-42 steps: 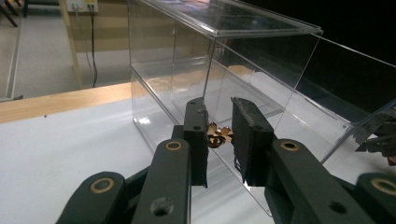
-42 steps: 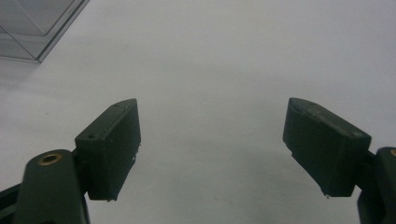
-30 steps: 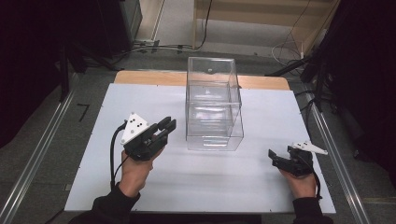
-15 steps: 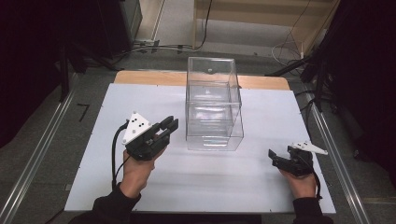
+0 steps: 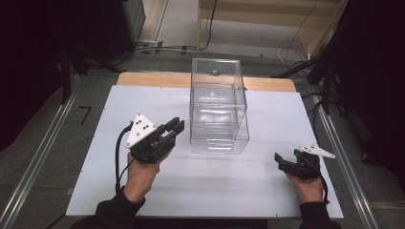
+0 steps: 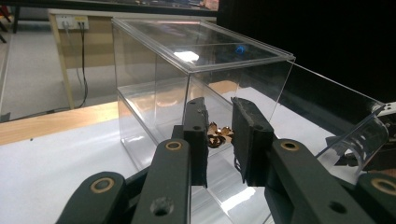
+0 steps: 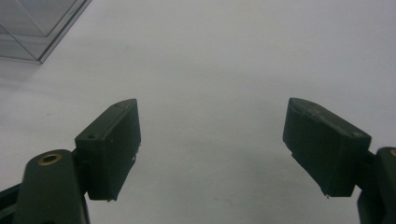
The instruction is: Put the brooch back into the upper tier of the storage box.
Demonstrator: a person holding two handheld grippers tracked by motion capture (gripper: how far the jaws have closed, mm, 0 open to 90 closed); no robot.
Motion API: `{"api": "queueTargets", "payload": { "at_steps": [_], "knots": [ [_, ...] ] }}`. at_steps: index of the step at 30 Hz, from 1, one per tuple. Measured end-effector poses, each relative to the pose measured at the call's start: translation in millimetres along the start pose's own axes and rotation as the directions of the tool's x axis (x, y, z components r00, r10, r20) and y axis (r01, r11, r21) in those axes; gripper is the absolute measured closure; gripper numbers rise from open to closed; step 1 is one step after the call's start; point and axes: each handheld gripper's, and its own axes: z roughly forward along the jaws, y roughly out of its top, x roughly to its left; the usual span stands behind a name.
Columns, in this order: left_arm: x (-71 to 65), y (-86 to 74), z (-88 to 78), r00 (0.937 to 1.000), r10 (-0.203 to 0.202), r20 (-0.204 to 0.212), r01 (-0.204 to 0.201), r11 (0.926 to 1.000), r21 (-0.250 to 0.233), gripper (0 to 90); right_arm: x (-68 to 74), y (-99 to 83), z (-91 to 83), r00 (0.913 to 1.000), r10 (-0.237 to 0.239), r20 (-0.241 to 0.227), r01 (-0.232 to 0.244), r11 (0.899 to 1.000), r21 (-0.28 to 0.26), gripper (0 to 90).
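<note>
Clear acrylic box (image 5: 218, 107) sits mid-table; your left gripper (image 5: 173, 129), jaws narrowed on nothing, waits at its eight o'clock, aimed inside, while your right gripper (image 5: 281, 162) rests spread at four.

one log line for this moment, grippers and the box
left gripper: jaws narrowly apart, nothing between, aimed at clear box | right gripper: open, empty, over white table | box: lid on, untouched
</note>
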Motion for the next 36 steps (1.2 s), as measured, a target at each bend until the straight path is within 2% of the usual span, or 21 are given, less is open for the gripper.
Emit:
{"api": "queueTargets", "payload": {
  "at_steps": [10, 36],
  "knots": [
    [-5.0, 3.1, 2.1, 0.9998, 0.018, 0.011, -0.018, 0.9998, -0.007, 77.5, -0.1, 0.0, 0.0, 1.0, 0.0, -0.001, 0.0, 1.0, 0.001, 17.3],
    [-14.5, 7.4, 10.7, 0.9976, 0.026, 0.063, -0.025, 0.9996, -0.009, 77.4, -0.4, 0.1, -0.1, 1.0, 0.008, -0.001, -0.008, 1.0, -0.001, 17.3]
  ]
}}
